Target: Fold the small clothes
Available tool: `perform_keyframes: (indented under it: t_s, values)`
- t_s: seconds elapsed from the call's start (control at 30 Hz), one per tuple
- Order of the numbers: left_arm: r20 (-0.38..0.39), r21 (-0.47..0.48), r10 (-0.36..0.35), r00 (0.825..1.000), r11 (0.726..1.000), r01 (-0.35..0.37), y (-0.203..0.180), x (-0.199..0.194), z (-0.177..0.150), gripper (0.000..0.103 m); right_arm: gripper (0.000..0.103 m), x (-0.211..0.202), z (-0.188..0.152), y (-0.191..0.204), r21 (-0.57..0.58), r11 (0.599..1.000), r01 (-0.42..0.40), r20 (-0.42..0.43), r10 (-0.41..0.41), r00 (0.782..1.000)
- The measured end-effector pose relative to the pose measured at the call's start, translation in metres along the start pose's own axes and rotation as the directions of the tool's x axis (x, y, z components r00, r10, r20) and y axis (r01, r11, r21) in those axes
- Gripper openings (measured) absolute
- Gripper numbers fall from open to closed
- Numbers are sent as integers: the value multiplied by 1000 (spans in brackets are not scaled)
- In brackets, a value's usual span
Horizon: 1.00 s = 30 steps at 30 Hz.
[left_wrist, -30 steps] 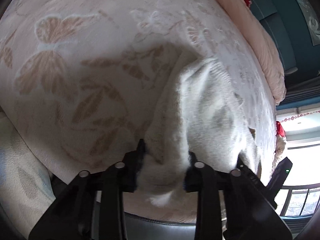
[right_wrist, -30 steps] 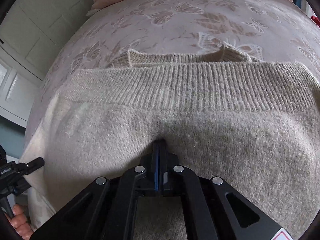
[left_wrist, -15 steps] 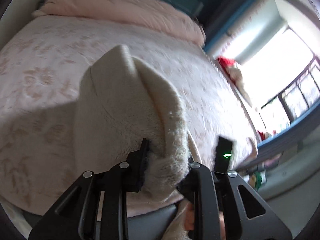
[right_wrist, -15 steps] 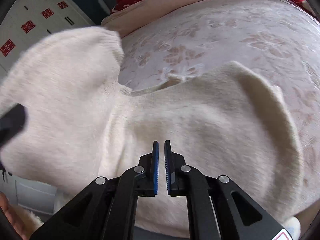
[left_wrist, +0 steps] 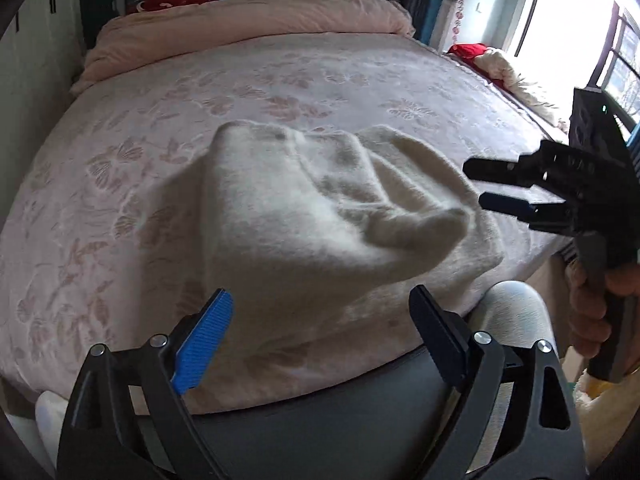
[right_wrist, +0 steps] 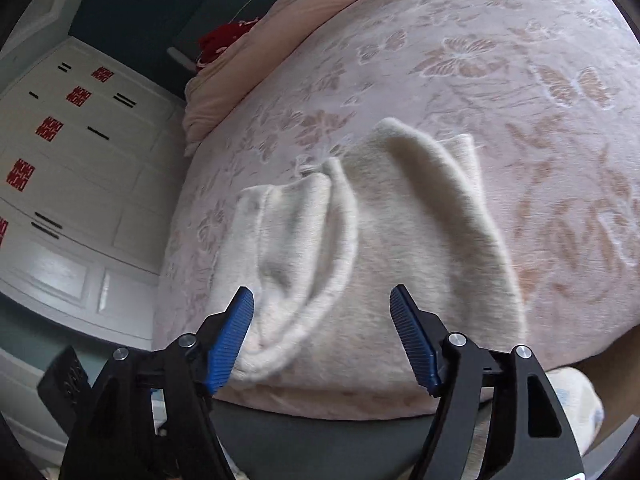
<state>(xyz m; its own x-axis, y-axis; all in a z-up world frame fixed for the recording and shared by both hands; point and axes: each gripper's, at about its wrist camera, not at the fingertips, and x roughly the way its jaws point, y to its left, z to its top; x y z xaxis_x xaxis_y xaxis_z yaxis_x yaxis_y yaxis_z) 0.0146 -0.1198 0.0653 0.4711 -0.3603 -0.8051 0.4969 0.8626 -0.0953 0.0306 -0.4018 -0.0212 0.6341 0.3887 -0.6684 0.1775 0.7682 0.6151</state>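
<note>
A cream knitted sweater [left_wrist: 312, 216] lies bunched and loosely folded on the pink flowered bedspread [left_wrist: 120, 184] near the bed's front edge. It also shows in the right wrist view [right_wrist: 360, 248]. My left gripper [left_wrist: 320, 312] is open and empty, just in front of the sweater. My right gripper [right_wrist: 322, 312] is open and empty above the sweater's near edge. The right gripper also shows in the left wrist view [left_wrist: 476, 186], at the sweater's right side, held by a hand [left_wrist: 592, 300].
A pink duvet [left_wrist: 248, 20] is piled at the head of the bed. White wardrobes [right_wrist: 60, 152] stand to the left. A window [left_wrist: 580, 20] and red and cream bedding [left_wrist: 492, 60] are on the right. A dark bed frame edge [left_wrist: 320, 412] runs below the grippers.
Both grippers have let go of the sweater and opened. The sweater has dropped onto the bed in a loose fold. Both grippers have pulled back toward the bed's front edge.
</note>
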Motion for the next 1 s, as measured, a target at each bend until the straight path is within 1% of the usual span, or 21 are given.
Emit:
perform_keyframes:
  t_s: [0.13,0.23,0.3,0.37,0.4,0.43,0.47,0.53,0.57,0.6,0.63,0.67,0.7,0.73,0.77,0.8,0.87,0.9,0.93,0.97,1.0]
  values:
    - [-46,-54,52,998,997,-54,24,18,-13,87,73,43,3,21,-27,997,69,-88,-71,994]
    - [-65,-36,96,993,994,-98,32,34,-20,87,73,69,1,29,-13,995,95,-151,-96,984]
    - [-85,-30,97,992,995,-100,32,39,-26,87,73,83,-1,39,-27,994,107,-174,-110,979]
    - [-109,-37,74,991,996,-78,34,43,-29,87,64,93,-3,50,-50,992,114,-184,-121,975]
    - [-109,-40,65,992,997,-69,33,44,-28,87,46,97,-3,58,-76,988,132,-179,-144,973]
    - [-101,-40,59,993,997,-63,32,42,-29,87,21,96,-3,65,-102,983,151,-167,-166,972]
    - [-86,-30,60,995,998,-63,29,39,-28,87,21,93,-1,76,-127,980,154,-141,-171,975]
    - [-61,-13,70,996,997,-71,26,38,-25,86,19,75,11,90,-152,982,109,-96,-124,988]
    - [-57,-13,71,996,997,-72,26,40,-22,74,19,63,17,101,-167,983,77,-66,-89,994]
    - [-74,-18,66,995,998,-67,27,44,-19,54,18,46,25,113,-185,982,31,-33,-37,999]
    - [-101,-32,66,993,997,-69,28,49,-15,47,18,30,31,124,-207,978,1,0,-1,1000]
    - [-129,-72,39,991,996,-49,31,55,-12,36,18,12,36,131,-240,971,-6,39,16,999]
    - [-144,-116,-3,990,993,-14,33,57,-9,32,18,-8,38,136,-281,960,17,92,9,996]
    - [-145,-146,-34,989,989,13,34,58,-7,32,18,-25,39,134,-305,951,45,133,-4,991]
    - [-135,-161,-57,989,986,35,32,56,-3,32,18,-37,40,124,-314,946,79,163,-29,986]
    - [-129,-152,-59,990,988,39,27,55,-1,32,18,-44,41,105,-302,945,125,179,-73,981]
    - [-137,-119,-57,989,992,41,15,59,3,32,19,-37,40,52,-233,947,222,168,-186,968]
    - [-146,-113,-62,987,993,45,12,64,3,32,20,-20,38,10,-167,945,281,112,-265,958]
    - [-155,-111,-64,986,993,47,9,68,3,33,20,-3,33,-24,-120,940,320,46,-317,947]
    - [-166,-108,-71,984,993,53,5,72,2,34,21,14,25,-55,-74,938,339,-25,-342,940]
    - [-176,-99,-72,982,994,55,1,74,1,35,22,17,16,-76,-16,959,281,-29,-282,959]
